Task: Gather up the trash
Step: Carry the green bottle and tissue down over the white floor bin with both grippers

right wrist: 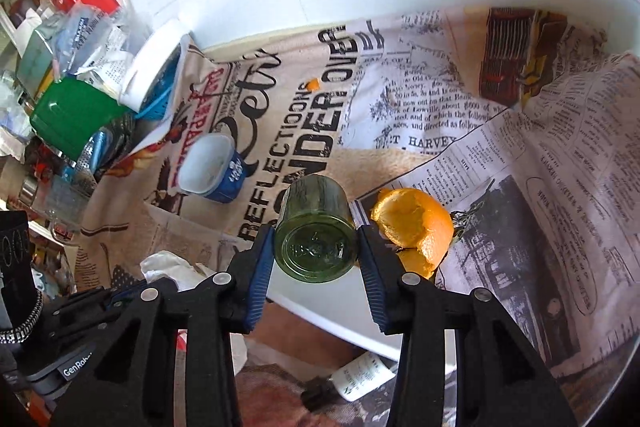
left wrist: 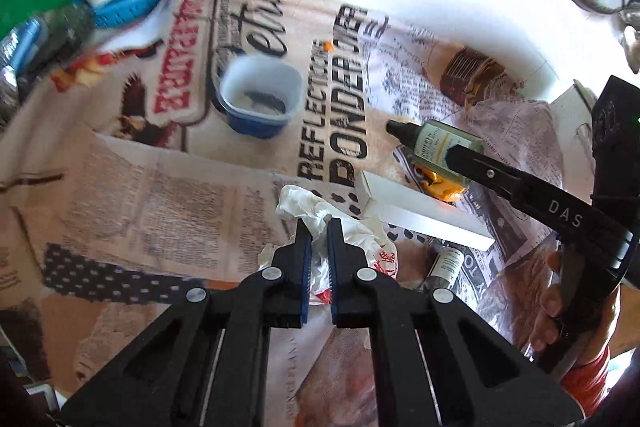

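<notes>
On the newsprint-patterned tablecloth, my left gripper stands narrowed to a slim gap, its blue-padded fingers pinching the crumpled white plastic bag that bulges above and beside the tips; red print shows on the bag's right side. Beyond it, toward the far wall, a blue-and-white cup sits upright and well apart from the bag. Just right of the bag lies a long white box, with a small white-labelled bottle on its side near the box's front edge.

Further right, my right gripper is spread about as wide as a green glass bottle and clamps it, one pad against each side; the bottle's embossed base faces my wrist camera. From the left wrist view the same bottle points its black cap toward the cup and is raised over the box and the peel. An orange peel, hollow side up, lies on the cloth just right of the right finger. At the far left edge of the right wrist view, a green tub and a white-rimmed blue basket crowd the table's end.
</notes>
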